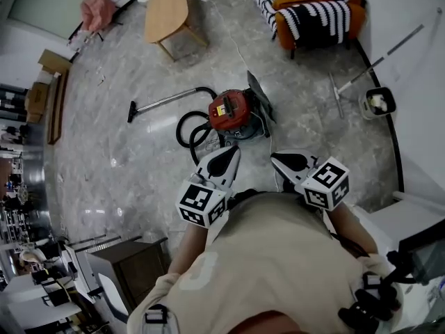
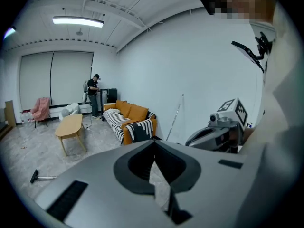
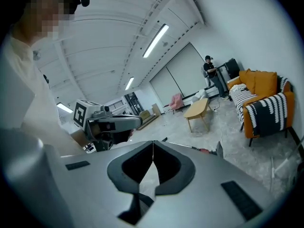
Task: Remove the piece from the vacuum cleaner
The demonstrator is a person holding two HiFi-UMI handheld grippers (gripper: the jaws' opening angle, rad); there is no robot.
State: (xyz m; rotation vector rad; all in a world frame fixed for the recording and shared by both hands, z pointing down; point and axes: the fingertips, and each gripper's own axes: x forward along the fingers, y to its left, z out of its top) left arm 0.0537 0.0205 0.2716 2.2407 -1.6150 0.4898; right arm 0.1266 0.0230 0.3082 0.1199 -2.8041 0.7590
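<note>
A person in a beige shirt holds two smooth grey grippers, each bearing a cube with black-and-white square markers. The vacuum cleaner (image 1: 229, 111), a round red drum with a dark top, sits on the glossy grey marbled floor (image 1: 139, 158), just ahead of both grippers and apart from them. A ribbed black hose (image 1: 189, 127) coils beside it and runs to a thin metal wand (image 1: 163, 101) lying flat. The left gripper (image 1: 233, 152) has its jaws pressed together with nothing between them. The right gripper (image 1: 278, 160) is likewise closed and empty. Further off stand an oval wooden table (image 1: 167, 9) and an orange sofa (image 1: 313, 5) draped in striped cloth. A dark-rimmed bucket (image 1: 379, 103) near the wall holds something pale.
</note>
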